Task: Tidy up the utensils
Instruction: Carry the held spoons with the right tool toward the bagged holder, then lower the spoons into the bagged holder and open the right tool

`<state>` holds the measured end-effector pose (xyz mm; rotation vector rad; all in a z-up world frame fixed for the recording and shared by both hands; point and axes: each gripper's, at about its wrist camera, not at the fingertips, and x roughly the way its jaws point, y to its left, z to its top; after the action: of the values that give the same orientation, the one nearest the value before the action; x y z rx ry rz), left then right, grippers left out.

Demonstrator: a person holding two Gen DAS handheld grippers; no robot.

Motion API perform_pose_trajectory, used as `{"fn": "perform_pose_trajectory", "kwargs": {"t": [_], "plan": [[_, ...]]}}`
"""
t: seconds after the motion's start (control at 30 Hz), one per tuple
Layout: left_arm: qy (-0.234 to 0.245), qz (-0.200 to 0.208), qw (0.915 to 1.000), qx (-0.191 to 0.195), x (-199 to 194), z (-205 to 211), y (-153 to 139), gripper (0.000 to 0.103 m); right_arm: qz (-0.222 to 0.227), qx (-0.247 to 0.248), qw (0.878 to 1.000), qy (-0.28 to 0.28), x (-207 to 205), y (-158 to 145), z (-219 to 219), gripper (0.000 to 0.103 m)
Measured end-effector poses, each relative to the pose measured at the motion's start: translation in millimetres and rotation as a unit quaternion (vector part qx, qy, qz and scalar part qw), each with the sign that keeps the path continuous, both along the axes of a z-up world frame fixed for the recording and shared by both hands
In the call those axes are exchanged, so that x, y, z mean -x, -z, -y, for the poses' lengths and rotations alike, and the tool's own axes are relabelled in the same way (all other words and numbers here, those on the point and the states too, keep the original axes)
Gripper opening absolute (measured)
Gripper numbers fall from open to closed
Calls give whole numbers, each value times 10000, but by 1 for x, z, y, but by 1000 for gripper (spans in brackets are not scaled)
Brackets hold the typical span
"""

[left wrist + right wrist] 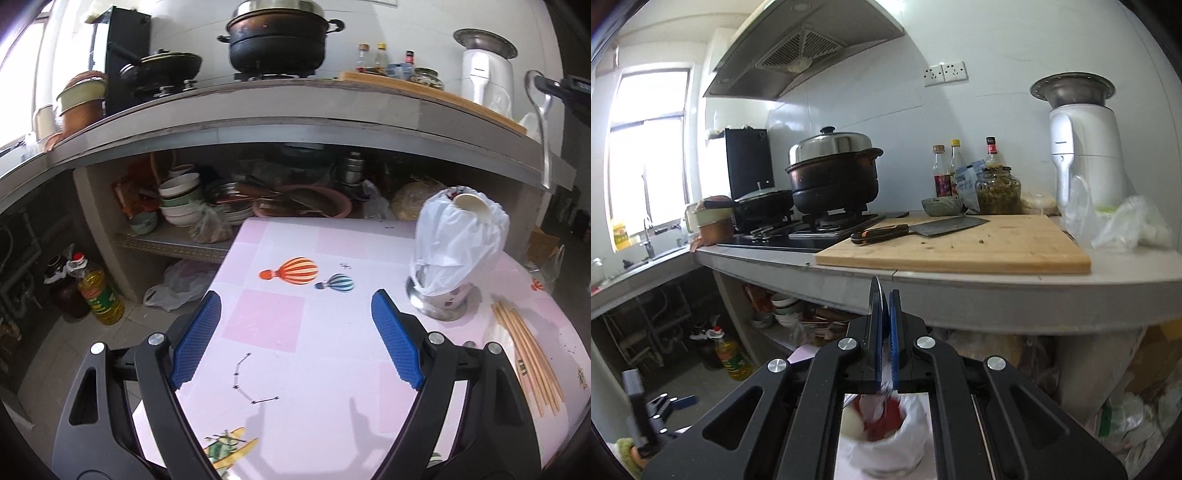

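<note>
A metal utensil holder point(441, 301) wrapped in a white plastic bag stands on the pink table point(280, 332), with a cream spoon point(471, 203) poking out of its top. My left gripper point(297, 299) hangs open over the cloth, to the left of the holder, nothing between its blue pads. My right gripper point(546, 86) is raised at the upper right, shut on a metal spoon point(543, 122) whose handle hangs down. In the right wrist view the spoon point(876, 306) shows edge-on between the shut pads of the right gripper point(884, 295), above the holder point(882, 439). Wooden chopsticks point(528, 354) lie on the table right of the holder.
A counter edge point(295, 107) runs behind the table, carrying a stove with a black pot point(833, 181), a cutting board with a cleaver point(923, 227), jars and bottles. Bowls and plates point(181, 199) fill the shelf under it. An oil bottle point(99, 295) stands on the floor at left.
</note>
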<state>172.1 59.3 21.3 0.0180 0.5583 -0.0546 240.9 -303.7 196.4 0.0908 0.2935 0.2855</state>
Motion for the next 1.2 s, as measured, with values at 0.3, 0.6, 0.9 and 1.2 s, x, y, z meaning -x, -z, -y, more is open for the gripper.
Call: {"fn": "perform_pose_trajectory", "kwargs": {"t": [0.3,0.6,0.9,1.2], "plan": [[-284,-21,9996,-41,0,-23,3,80,-105,910,9952,353,-53,25,-22,4],[-348,-14,9994,-14,0,-28,2,80,-265,1647,9858,166,-86,72,-51,4],[-458,12,9989,-52,4,-33,0,80,-622,1808,9807,-409,-98,120,-69,4],[-449,16,9990,-48,5,-35,1,80,-903,1707,9781,-779,-97,134,-67,4]]}}
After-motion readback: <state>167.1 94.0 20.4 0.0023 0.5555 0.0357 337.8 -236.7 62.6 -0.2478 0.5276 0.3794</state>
